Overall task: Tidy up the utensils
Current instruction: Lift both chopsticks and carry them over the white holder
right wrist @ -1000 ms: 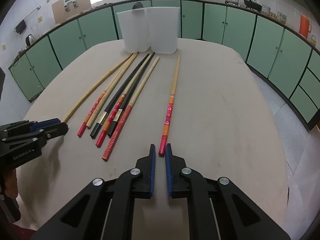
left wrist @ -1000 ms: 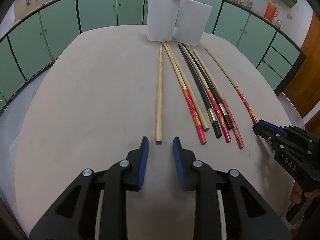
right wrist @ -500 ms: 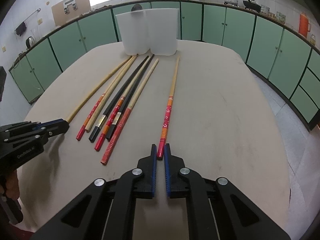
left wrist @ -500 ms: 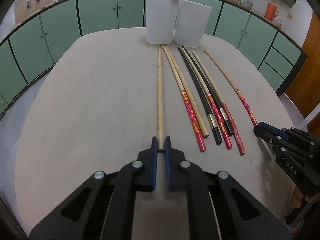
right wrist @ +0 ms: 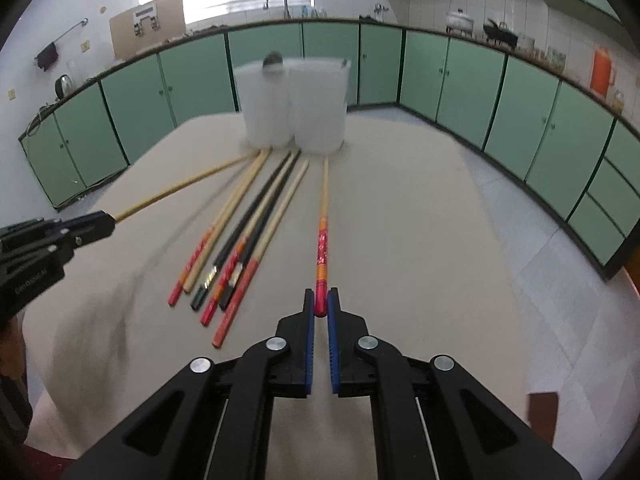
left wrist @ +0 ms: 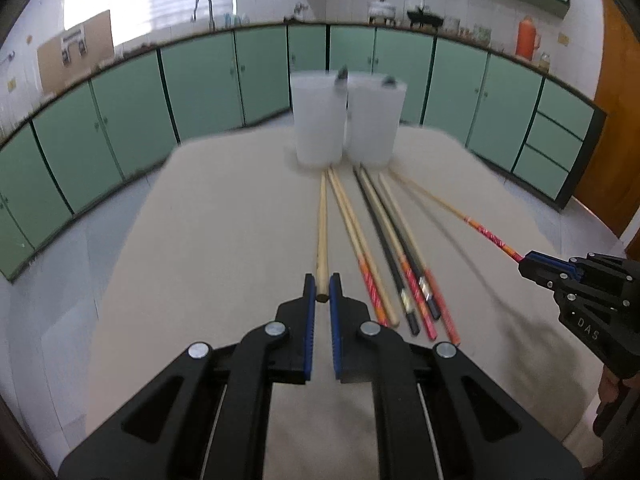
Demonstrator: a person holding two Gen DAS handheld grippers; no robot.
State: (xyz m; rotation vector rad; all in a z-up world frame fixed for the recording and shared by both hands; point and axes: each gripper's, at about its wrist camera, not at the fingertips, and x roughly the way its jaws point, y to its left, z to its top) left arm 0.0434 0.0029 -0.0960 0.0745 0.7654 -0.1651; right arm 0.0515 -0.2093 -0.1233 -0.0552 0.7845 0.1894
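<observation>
Gripping the near end of a plain wooden chopstick (left wrist: 322,224), the left gripper (left wrist: 322,294) has its blue pads closed on the stick's butt, and the stick runs straight ahead from the fingertips toward two white tubs (left wrist: 346,118). The right gripper (right wrist: 321,306) is likewise clamped on the red end of a red-handled chopstick (right wrist: 322,236), whose pale shaft points at the same tubs (right wrist: 294,106). Each gripper also shows at the edge of the other's view, with its stick slanting up off the table (left wrist: 224,216).

The wooden stick is bare and light tan. The other has a red and orange patterned handle and a pale wooden tip.

Between the two held sticks a bundle of loose chopsticks (left wrist: 394,248) lies flat on the table, side by side and nearly parallel: some tan with red or orange ends, some black with a metallic band. Their tips point toward the tubs, which stand touching each other at the far end; something dark pokes above their rims.

The tabletop is pale beige and matte. Green cabinets (right wrist: 460,80) ring the room, with a sink tap under a bright window and an orange flask on the counter.
</observation>
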